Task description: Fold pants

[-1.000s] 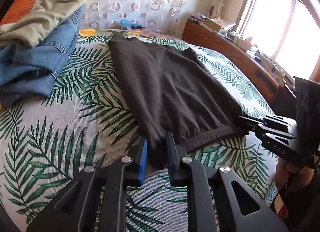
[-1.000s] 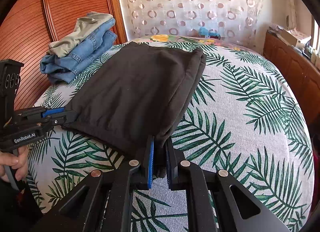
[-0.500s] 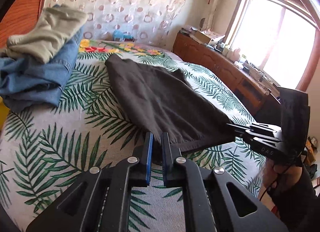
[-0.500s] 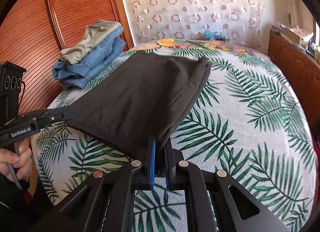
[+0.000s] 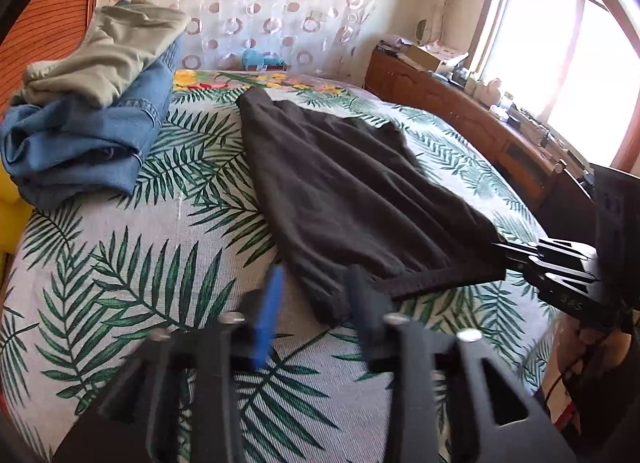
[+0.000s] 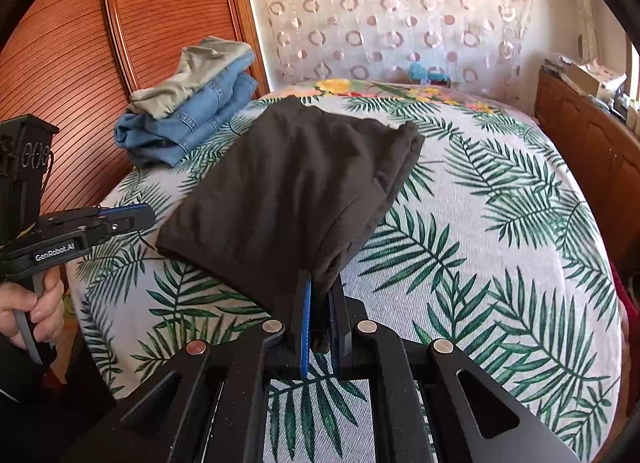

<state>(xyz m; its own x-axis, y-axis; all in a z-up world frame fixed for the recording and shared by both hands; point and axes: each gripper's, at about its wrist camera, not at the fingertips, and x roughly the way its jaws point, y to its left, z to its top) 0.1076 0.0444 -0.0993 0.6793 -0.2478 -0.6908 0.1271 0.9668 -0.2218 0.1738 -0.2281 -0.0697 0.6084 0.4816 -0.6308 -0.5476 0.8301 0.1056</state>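
Black pants (image 5: 340, 183) lie folded lengthwise on the leaf-print bed (image 5: 140, 263), the near end raised. My left gripper (image 5: 316, 275) is blurred and its jaws are opening. The pants' near-left corner droops loose between the fingers, and the pads do not press on it. In the right wrist view the left gripper (image 6: 150, 217) sits just left of that corner of the pants (image 6: 288, 183). My right gripper (image 6: 320, 279) is shut on the near-right corner and holds it above the bed (image 6: 480, 223). From the left wrist, the right gripper (image 5: 500, 249) pinches the waistband end.
A stack of folded jeans and khaki pants (image 5: 92, 135) (image 6: 192, 119) sits at the far left of the bed, by a wooden headboard (image 6: 80, 43). A wooden cabinet (image 5: 460, 111) runs along the right under the window. A hand (image 6: 32, 311) holds the left gripper.
The left jaws have spread apart and let the pants' corner go. The right gripper stays shut on its corner, and the near end of the pants has lifted off the bed.
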